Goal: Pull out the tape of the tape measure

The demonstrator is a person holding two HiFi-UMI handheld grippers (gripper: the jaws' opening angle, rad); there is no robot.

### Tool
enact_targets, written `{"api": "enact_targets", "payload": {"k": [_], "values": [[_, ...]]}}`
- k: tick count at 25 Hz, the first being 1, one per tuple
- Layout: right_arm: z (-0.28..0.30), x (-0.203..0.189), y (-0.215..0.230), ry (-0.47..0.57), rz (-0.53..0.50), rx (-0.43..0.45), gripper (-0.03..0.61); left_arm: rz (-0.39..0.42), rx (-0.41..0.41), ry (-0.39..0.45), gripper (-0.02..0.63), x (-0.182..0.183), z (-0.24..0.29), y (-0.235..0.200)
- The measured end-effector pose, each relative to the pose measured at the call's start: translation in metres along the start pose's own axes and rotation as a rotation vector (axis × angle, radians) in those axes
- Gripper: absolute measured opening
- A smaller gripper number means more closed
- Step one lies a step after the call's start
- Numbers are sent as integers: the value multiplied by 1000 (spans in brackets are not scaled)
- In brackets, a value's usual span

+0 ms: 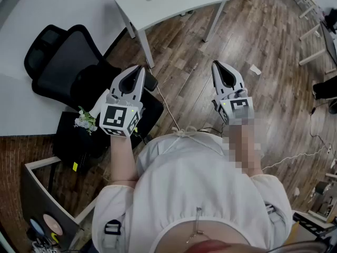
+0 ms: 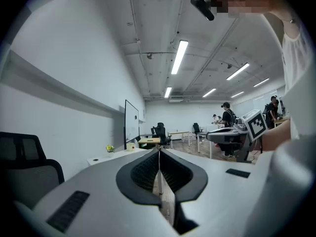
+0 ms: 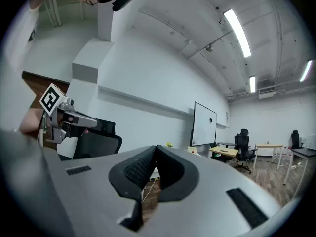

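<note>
Left grey two-jaw gripper (image 1: pixel 140 69) and right grey two-jaw gripper (image 1: pixel 217 65) had jaws pressed together, holding nothing, above brown wood floor (image 1: pixel 253 36). No tape measure seen near either; task judged not begun.

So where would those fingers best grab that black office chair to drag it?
Probably the headrest: it looks like the narrowest part of the black office chair and sticks out clear at its top. Come down from above with the left gripper, which is nearest, once its shut fingers open.
</note>
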State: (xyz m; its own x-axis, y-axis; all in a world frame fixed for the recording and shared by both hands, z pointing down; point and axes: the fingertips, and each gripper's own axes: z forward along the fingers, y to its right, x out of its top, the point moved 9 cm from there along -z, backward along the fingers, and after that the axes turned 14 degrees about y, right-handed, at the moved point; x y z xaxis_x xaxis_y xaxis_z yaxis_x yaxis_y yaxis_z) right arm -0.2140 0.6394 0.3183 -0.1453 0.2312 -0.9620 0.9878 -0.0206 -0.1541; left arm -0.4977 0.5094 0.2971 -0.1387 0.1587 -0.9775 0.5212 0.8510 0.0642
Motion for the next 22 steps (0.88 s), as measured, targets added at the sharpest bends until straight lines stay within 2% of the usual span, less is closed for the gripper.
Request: {"api": "enact_targets", "payload": {"k": [15, 18, 19, 20, 21, 22], "values": [[17, -12, 4, -26, 42, 1, 2, -25, -4, -12, 23, -14, 15, -10], [22, -18, 6, -39, 69, 27, 5, -26, 43, 10, 24, -17, 19, -11], [23, -20, 9, -37, 74, 27, 7, -30, 72, 30, 46, -19, 20, -12], [25, -22, 13, -28, 79, 20, 47, -36, 93, 48, 134, -20, 22, -13], [28, -24, 18, -17, 86, 12, 128, -40, 102, 59, 281, -21, 25, -14], [31, -27, 24, -10, 95, 5, 273, -40, 108, 60, 333, -23, 28, -14]]}}
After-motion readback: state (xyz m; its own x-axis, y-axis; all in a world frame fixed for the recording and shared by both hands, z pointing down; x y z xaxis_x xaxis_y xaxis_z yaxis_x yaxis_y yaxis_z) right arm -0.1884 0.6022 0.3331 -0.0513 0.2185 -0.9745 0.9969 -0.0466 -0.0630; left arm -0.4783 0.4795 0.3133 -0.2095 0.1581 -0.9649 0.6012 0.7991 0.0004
